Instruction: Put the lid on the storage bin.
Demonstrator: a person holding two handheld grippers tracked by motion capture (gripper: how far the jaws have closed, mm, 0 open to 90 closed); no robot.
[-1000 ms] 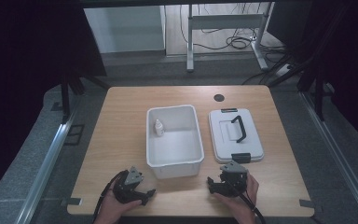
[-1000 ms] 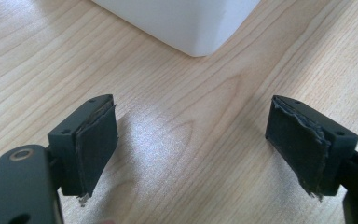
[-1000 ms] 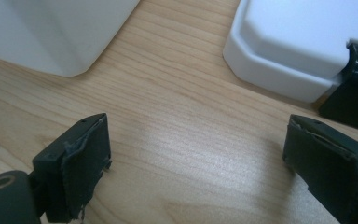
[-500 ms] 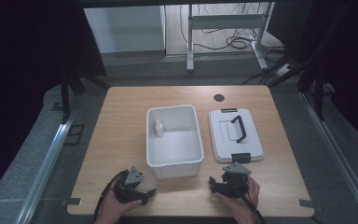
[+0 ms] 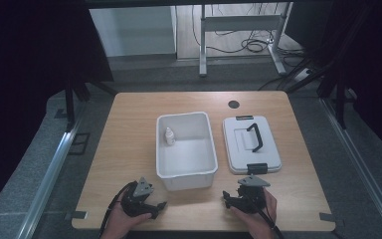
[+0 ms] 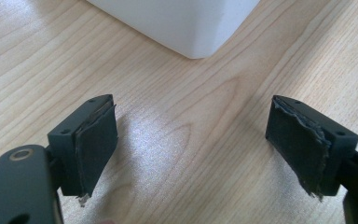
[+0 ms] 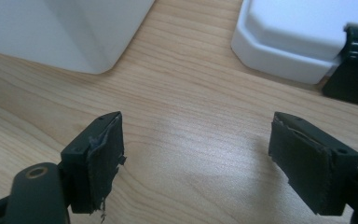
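Barely anything has shifted vs. the earlier frames: open white rectangular plastic bin (image 5: 186, 149) sits mid-table w/ a small white bottle (image 5: 169, 136) upright inside, flat white lid with black handle (image 5: 251, 144) just beside it. Left gripper (image 5: 151, 205) & right gripper (image 5: 231, 199) hover near the front edge of the light wooden table (image 5: 129, 129), jaws spread wide, holding nothing. Prob. not started yet; lid looks like the right one's target.

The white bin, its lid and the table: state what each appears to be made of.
White bin: probably moulded plastic, smooth and slightly glossy, with rounded corners. Lid: seemingly the same white plastic, with a black handle and black clips that also look plastic. Table: light wood grain with a soft sheen, either wood or a laminate; the pictures leave that open.
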